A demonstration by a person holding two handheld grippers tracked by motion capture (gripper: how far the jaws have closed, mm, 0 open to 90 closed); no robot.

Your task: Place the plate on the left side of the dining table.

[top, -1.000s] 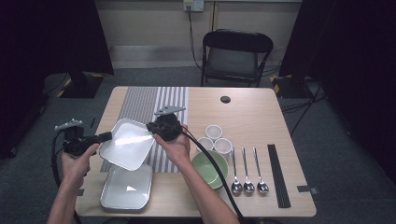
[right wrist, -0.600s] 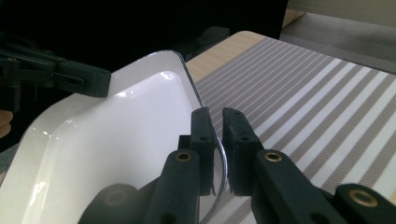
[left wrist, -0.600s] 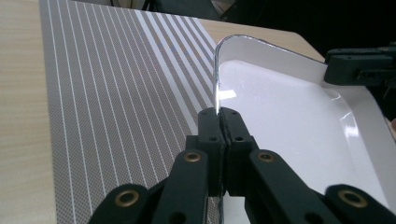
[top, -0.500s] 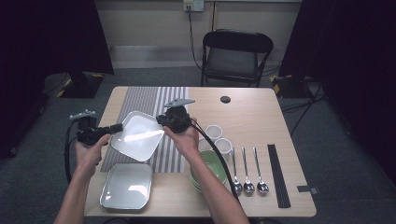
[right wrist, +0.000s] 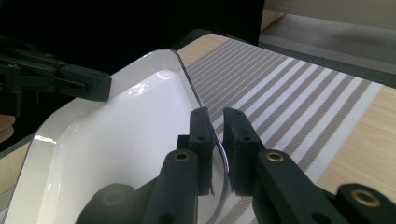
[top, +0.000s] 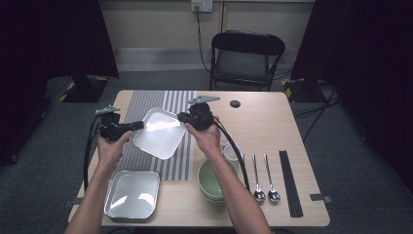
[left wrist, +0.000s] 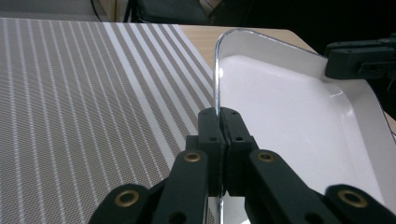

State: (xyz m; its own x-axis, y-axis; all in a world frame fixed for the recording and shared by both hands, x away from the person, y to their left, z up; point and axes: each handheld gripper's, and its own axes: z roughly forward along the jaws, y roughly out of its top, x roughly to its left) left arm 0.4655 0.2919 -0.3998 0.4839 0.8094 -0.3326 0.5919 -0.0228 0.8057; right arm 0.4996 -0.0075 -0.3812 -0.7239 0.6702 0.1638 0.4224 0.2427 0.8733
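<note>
White and glossy, a square tray [top: 158, 132] hangs tilted above the striped mat [top: 160, 100] on a wooden table [top: 265, 126], carried between two hand-held tongs. The left gripper [top: 139, 125] is clamped tight on the tray's left rim, the thin edge pinched between its closed pads [left wrist: 209, 128]. The right gripper [top: 181, 117] bites the opposite rim, its jaws nearly closed on that edge, as the right gripper view [right wrist: 215, 140] shows. The tray lies straight between the two, each hand equally near it, so setting it down looks to need both moving together. Nearer the person, a metal tray [top: 132, 193] rests on the table; green bowls [top: 210, 180], spoons [top: 265, 192] and chopsticks [top: 290, 183] lie to the right.
</note>
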